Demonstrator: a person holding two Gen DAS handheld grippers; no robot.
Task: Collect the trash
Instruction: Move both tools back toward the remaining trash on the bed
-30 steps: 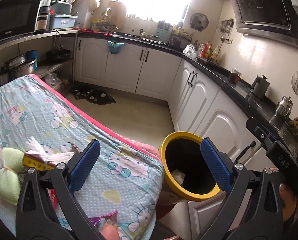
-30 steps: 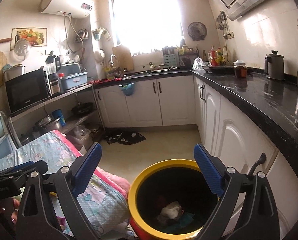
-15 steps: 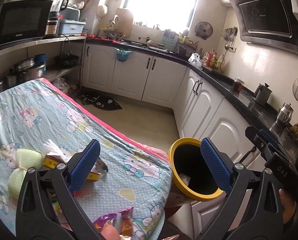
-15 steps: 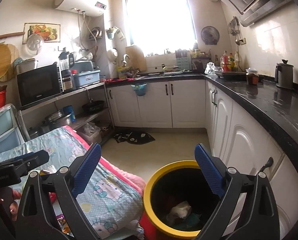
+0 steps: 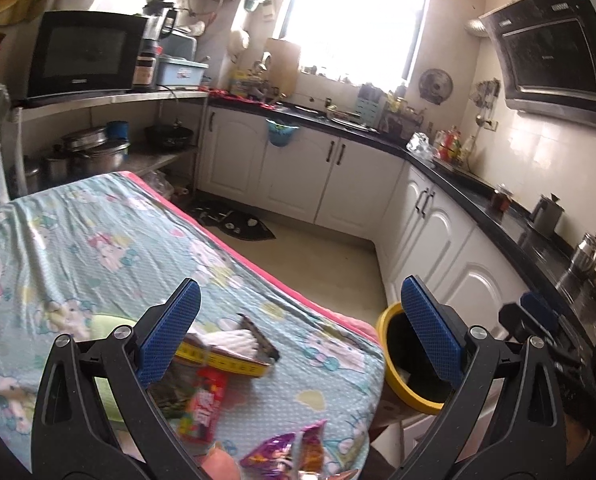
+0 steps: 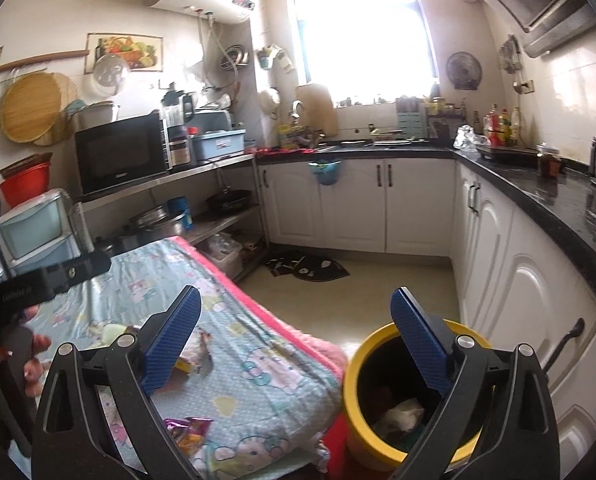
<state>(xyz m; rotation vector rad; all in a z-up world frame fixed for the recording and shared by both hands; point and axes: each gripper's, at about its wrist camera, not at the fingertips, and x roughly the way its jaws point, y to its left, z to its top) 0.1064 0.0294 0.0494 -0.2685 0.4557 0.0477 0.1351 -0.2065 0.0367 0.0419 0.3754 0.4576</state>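
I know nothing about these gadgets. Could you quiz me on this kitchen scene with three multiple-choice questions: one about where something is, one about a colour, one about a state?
1. Where is the bin?
A. on the counter
B. on the floor beside the covered table
C. under the window

2. What colour is the bin's rim?
A. yellow
B. green
C. white

3. How are the left gripper and right gripper?
A. both open and empty
B. both clamped on wrappers
C. one holds a cup

Answers: 1 B, it stands by the table's corner, in front of the white cabinets. 2 A, the rim is yellow around a dark inside. 3 A, each pair of blue pads stands wide apart with nothing between; wrappers lie on the cloth.
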